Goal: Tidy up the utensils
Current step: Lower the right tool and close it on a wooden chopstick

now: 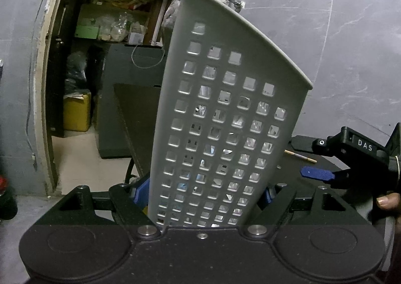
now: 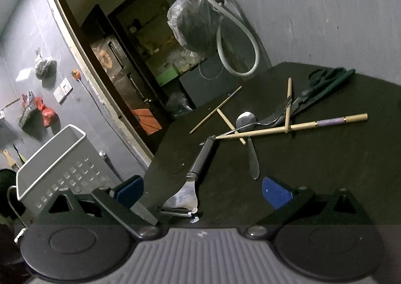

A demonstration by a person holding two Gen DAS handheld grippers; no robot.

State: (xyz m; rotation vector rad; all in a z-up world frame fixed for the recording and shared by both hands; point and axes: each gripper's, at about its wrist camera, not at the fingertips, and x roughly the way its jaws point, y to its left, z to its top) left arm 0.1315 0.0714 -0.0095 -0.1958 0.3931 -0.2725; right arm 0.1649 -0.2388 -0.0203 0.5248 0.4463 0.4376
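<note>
A white perforated utensil holder (image 1: 225, 108) fills the left wrist view, tilted, with my left gripper (image 1: 204, 192) shut on its lower sides by the blue pads (image 1: 141, 190). The holder (image 2: 50, 158) also shows at the left of the right wrist view. My right gripper (image 2: 203, 191) is open low over the dark table (image 2: 325, 171). A black-handled peeler (image 2: 203, 158) lies between its blue pads (image 2: 277, 192), and neither pad touches it. Beyond lie a butter knife (image 2: 253, 161), a spoon (image 2: 245, 118), a fork (image 2: 278, 114), several chopsticks (image 2: 290, 127) and dark-handled scissors (image 2: 323, 85).
The table's left edge (image 2: 160, 148) drops off beside the peeler. Behind it are an open doorway (image 2: 120, 58) to a storeroom, a bagged tap with a hose (image 2: 235, 53) and grey walls. The right gripper (image 1: 317, 174) and a fingertip (image 1: 387, 201) show in the left wrist view.
</note>
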